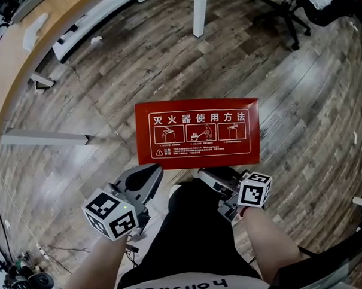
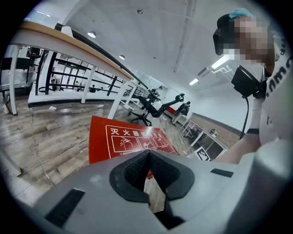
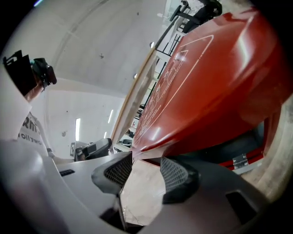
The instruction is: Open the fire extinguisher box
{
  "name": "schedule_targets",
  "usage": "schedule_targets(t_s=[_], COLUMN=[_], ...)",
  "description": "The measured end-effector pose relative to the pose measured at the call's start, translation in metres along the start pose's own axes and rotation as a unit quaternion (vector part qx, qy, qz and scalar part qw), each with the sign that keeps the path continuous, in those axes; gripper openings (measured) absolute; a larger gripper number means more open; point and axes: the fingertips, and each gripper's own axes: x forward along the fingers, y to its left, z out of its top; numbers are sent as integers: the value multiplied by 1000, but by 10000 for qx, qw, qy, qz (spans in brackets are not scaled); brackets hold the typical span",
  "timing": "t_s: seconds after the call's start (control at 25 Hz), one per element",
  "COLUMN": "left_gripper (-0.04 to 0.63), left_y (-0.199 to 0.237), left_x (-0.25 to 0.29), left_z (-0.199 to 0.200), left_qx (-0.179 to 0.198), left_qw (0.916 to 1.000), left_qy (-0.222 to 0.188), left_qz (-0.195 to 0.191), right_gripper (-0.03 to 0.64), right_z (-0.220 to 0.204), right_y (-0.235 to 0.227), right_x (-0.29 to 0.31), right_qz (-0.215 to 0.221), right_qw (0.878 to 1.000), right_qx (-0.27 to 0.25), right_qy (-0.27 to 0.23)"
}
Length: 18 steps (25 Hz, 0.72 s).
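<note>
We see left gripper (image 2: 147, 153) jaws closed, empty; fire extinguisher box (image 1: 197, 131) lies on the floor (image 1: 77, 103) at its 1 o'clock, apart. Right gripper (image 3: 146, 160) jaws wide open, box's near lid edge at 12 o'clock just beyond the tips, ungripped.

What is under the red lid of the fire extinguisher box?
In the right gripper view, under the edge of the red lid, a dark rounded shape and a small metal fitting show. The rest of the inside is covered by the lid.
</note>
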Motion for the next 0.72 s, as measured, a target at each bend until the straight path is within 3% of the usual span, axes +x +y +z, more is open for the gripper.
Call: schedule_targets(t_s=[0.36, 0.72], left_gripper=[6, 6], left_y=[-11, -33], left_x=[-12, -45], left_z=[10, 41], left_qx=[14, 62], left_qw=[9996, 9988], left_qy=[-260, -485], left_qz=[100, 88], right_gripper=[186, 147], right_z=[8, 34], right_y=[34, 67], right_x=[-11, -18], right_qz=[238, 93], right_qw=[9988, 9982], right_qx=[-418, -155], right_qy=[-28, -575])
